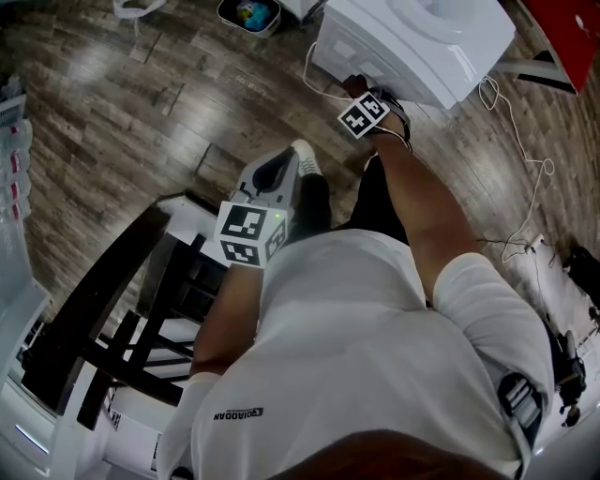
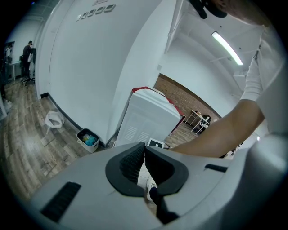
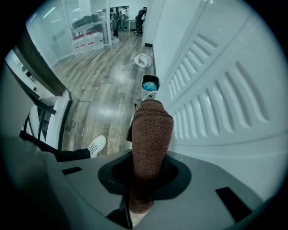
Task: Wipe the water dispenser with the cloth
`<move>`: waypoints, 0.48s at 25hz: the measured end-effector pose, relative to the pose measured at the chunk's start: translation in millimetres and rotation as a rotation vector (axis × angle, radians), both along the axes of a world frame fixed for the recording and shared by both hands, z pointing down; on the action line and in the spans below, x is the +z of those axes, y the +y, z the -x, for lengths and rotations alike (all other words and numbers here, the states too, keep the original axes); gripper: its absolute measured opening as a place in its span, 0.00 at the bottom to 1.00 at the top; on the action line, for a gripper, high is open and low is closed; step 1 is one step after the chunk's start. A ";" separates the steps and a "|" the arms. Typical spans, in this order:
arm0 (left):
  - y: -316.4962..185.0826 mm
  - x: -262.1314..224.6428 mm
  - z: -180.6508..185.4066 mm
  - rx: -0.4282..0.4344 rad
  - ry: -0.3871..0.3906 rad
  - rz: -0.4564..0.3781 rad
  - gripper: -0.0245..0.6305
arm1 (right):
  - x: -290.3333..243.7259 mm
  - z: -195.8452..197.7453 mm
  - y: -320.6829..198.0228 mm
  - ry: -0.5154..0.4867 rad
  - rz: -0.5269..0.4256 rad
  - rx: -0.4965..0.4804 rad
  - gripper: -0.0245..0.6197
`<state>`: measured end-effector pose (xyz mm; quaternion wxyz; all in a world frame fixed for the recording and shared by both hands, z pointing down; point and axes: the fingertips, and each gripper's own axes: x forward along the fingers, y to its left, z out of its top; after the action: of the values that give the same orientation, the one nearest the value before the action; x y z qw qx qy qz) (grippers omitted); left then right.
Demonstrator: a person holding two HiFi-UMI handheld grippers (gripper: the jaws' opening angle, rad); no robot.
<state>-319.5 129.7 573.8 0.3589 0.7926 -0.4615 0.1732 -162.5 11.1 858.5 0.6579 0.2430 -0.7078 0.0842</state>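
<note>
The white water dispenser (image 1: 412, 37) stands on the wood floor at the top of the head view. My right gripper (image 1: 357, 91) reaches its lower side panel and is shut on a brown knitted cloth (image 3: 150, 132). In the right gripper view the cloth sticks out past the jaws and lies against the dispenser's louvred white panel (image 3: 216, 103). My left gripper (image 1: 274, 176) hangs back over the floor, away from the dispenser (image 2: 150, 117), jaws together and holding nothing.
A small bin (image 1: 249, 14) with blue contents stands left of the dispenser. A white cable (image 1: 525, 159) trails over the floor on the right. A dark table frame (image 1: 122, 319) is at lower left. The person's white shoe (image 3: 95, 146) is below the grippers.
</note>
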 end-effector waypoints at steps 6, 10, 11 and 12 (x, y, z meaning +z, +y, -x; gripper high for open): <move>-5.5 -15.2 4.4 0.005 0.020 -0.041 0.04 | -67.2 25.7 44.9 -0.382 0.051 0.190 0.15; -12.2 -36.2 3.3 0.050 0.032 -0.093 0.04 | -151.6 52.5 82.0 -0.776 0.135 0.369 0.15; -13.2 -40.9 1.5 0.069 0.032 -0.104 0.04 | -179.0 57.1 86.1 -0.870 0.126 0.398 0.15; -14.0 -45.5 -0.1 0.089 0.030 -0.114 0.04 | -208.4 60.1 87.7 -0.962 0.104 0.425 0.15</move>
<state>-319.5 115.6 528.3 0.3121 0.8339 -0.4297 0.1504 -222.7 98.8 650.2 0.2385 0.2824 -0.8597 0.3527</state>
